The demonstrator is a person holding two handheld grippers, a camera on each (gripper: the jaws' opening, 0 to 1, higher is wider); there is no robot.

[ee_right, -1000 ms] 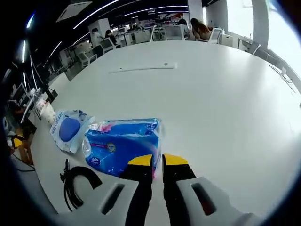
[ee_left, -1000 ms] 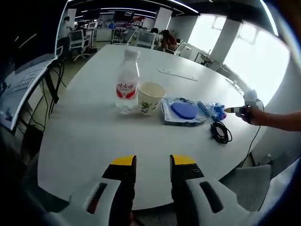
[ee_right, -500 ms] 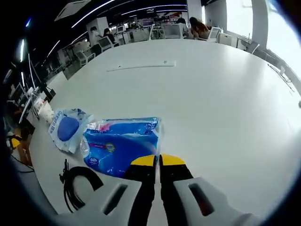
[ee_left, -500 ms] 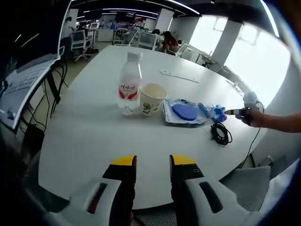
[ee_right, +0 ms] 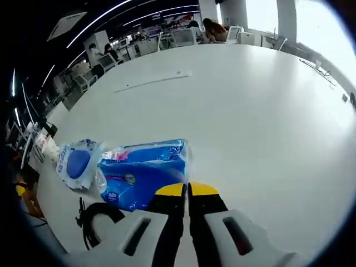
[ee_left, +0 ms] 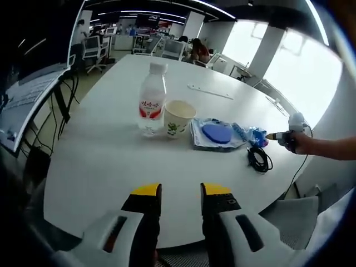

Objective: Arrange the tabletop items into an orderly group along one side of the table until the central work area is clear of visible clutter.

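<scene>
White, smooth table [ee_left: 100, 161] carries our row; beside the clear plastic bottle [ee_left: 151, 100] stand the paper cup [ee_left: 178, 116] and pouch [ee_left: 218, 133]; our right gripper [ee_right: 186, 190] pinches the glossy blue packet's [ee_right: 146, 171] edge, contact half-hidden; left gripper [ee_left: 181, 190] hovers, jaws apart.

Near edge of blue tissue pack [ee_right: 143, 172] behind fingers [ee_right: 169, 192].

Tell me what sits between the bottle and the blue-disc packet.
A paper cup stands between the bottle and the packet, seen in the left gripper view.
</scene>
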